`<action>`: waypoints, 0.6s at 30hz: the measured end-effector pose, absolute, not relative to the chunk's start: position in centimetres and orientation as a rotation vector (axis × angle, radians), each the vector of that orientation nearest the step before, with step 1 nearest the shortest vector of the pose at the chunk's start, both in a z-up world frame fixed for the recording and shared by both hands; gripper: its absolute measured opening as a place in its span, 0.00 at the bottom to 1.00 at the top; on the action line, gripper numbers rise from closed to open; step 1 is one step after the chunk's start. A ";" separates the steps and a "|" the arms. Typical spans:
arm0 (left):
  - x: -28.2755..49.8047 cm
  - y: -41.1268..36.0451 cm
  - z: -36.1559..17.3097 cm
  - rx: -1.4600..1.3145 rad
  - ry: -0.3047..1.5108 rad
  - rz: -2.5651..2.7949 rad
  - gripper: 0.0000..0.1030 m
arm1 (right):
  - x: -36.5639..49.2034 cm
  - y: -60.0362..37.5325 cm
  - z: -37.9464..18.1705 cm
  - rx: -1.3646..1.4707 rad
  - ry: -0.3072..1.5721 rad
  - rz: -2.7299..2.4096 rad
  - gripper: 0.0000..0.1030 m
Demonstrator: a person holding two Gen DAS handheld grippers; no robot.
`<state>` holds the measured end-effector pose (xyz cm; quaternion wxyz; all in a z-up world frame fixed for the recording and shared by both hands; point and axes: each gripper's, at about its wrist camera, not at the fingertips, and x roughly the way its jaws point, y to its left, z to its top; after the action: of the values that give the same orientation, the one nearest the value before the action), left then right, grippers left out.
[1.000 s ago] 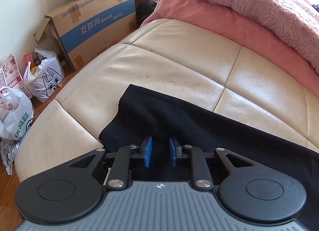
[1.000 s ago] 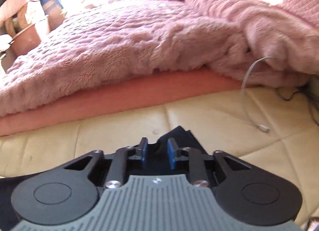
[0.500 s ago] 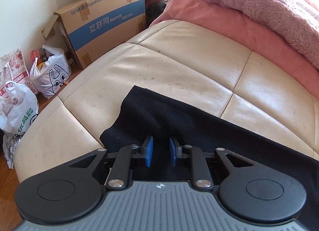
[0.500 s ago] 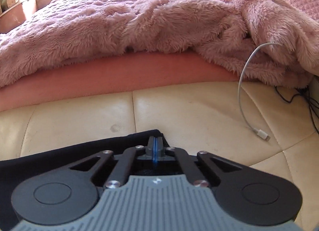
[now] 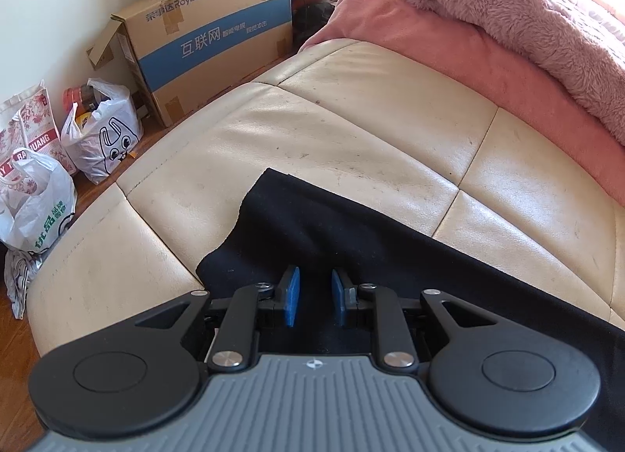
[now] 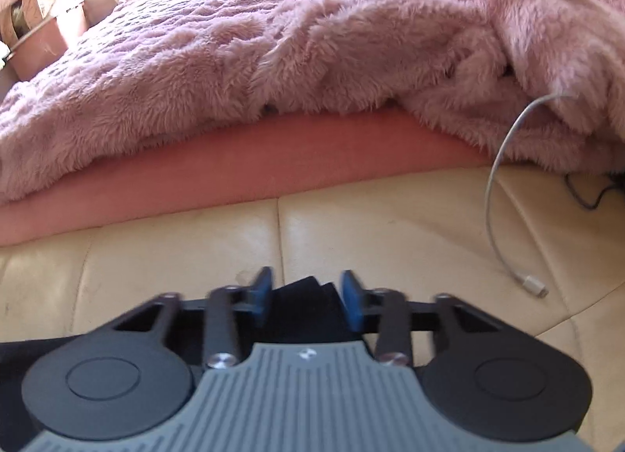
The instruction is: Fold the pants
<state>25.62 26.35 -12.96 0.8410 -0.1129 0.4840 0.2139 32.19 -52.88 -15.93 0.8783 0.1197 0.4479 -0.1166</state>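
Surface: cream leather cushion (image 5: 351, 131), quilted seams, at the foot of a bed.
Task item: black pants (image 5: 351, 241), lying flat as a long band along the cushion's near edge; one end sits near the cushion's left corner, the other end reaches the right gripper.
Left gripper (image 5: 315, 295): jaws open, blue pads apart, held over the left end of the pants; contact with the cloth cannot be told.
Right gripper (image 6: 306, 295): jaws open wide, a raised tip of black cloth between them but not clamped; this view is motion-blurred.
Progress: judged early or between folds. The pants look flattened and narrow, possibly already halved lengthwise, though layers cannot be counted on black cloth.
Remaining: judged that both ends need gripping and one end carrying over the other, then smoothing.
Obstacles: white charging cable (image 6: 504, 209) trails over the cushion to the right of the right gripper, near that end of the pants; it could snag.
Surroundings, right view: fluffy pink blanket (image 6: 273, 61) over a pink mattress edge (image 6: 234, 174), beyond the cushion's far edge.
Surroundings, left view: cardboard box (image 5: 203, 41) and plastic bags (image 5: 101, 135) on the floor, well apart from the work.
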 end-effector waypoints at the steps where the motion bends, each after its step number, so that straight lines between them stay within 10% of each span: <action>1: 25.7 26.3 -13.0 -0.234 1.024 0.453 0.25 | 32.2 -52.7 -15.9 0.234 0.930 -0.244 0.13; 2: 25.7 26.2 -13.0 -0.229 1.022 0.455 0.25 | 32.1 -52.7 -15.8 0.230 0.928 -0.241 0.00; 14: 25.4 25.9 -13.1 -0.214 0.995 0.461 0.25 | 31.5 -54.5 -17.5 0.168 0.914 -0.420 0.00; 18: 24.3 26.5 -11.8 -0.259 0.941 0.463 0.46 | 30.5 -53.2 -15.2 0.150 0.883 -0.364 0.00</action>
<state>24.35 26.48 -11.79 0.8577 -0.1231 0.4478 0.2205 30.47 -53.21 -15.20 0.8853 0.0720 0.4246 -0.1752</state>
